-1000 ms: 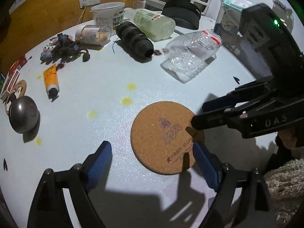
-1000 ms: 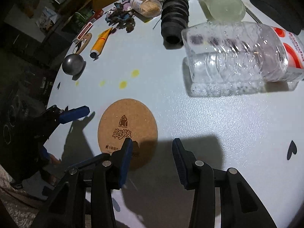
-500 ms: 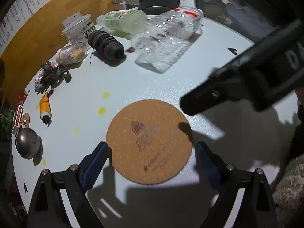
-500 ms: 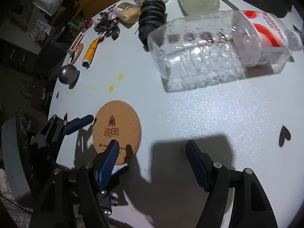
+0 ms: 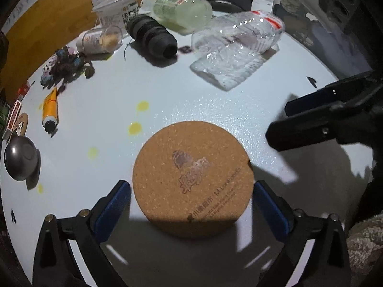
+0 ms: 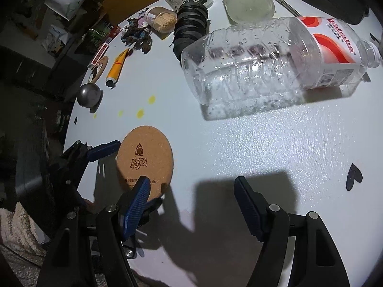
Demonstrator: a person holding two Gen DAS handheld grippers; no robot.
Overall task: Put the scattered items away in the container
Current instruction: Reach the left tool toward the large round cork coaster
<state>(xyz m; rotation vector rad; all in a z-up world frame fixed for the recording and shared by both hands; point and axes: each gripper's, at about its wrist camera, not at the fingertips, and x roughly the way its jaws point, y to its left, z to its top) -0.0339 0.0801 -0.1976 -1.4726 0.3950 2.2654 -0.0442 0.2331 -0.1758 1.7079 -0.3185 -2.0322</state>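
Observation:
A round cork coaster lies flat on the white table, also in the right wrist view. My left gripper is open with a blue finger on each side of the coaster, close to its edges; it shows in the right wrist view. My right gripper is open and empty above bare table to the right of the coaster; its fingers show in the left wrist view. A white tub stands at the back.
A clear water bottle, a black ribbed cylinder, a pale green bottle, a toothpick jar, a bead tangle, an orange tube and a metal dome lie around. The table edge is near.
My left gripper moved forward, so the coaster now sits between its fingers. My right gripper opened wider and drew back to the right, away from the coaster.

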